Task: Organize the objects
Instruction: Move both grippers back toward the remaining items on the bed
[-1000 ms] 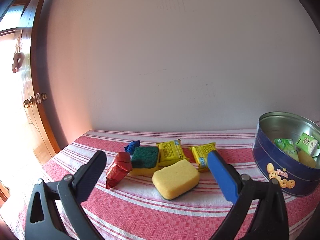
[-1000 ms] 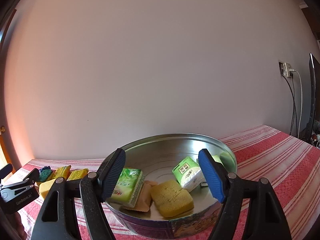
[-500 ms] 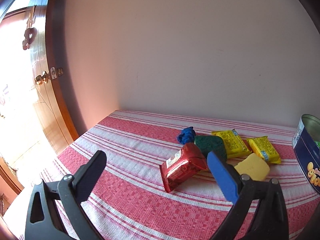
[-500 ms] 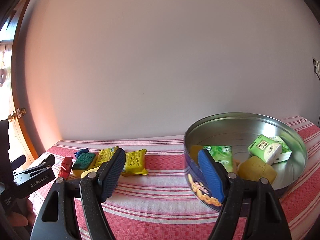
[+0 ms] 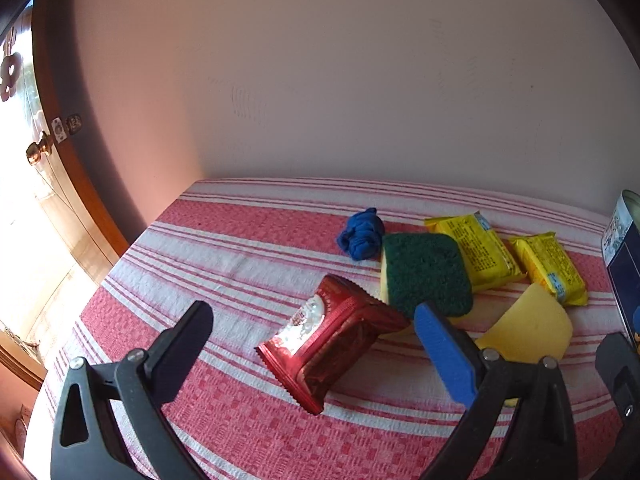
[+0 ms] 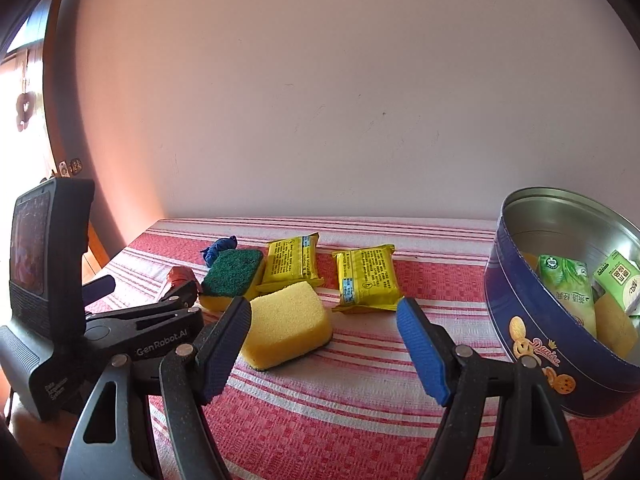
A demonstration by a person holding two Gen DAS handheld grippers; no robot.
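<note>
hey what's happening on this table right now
A person is tidying loose items into a blue cookie tin, holding a gripper in each hand. Both are open and empty. The left gripper points at a red snack packet; the right gripper faces a yellow sponge. A green-topped sponge, two yellow packets and a blue cloth bundle lie on the striped tablecloth. The tin already holds green packets.

Both grippers [image 5: 312, 344] [image 6: 324, 328] had black plastic arms with silver screws and blue pads [image 6: 420, 352]; the left bore white lettering.
</note>
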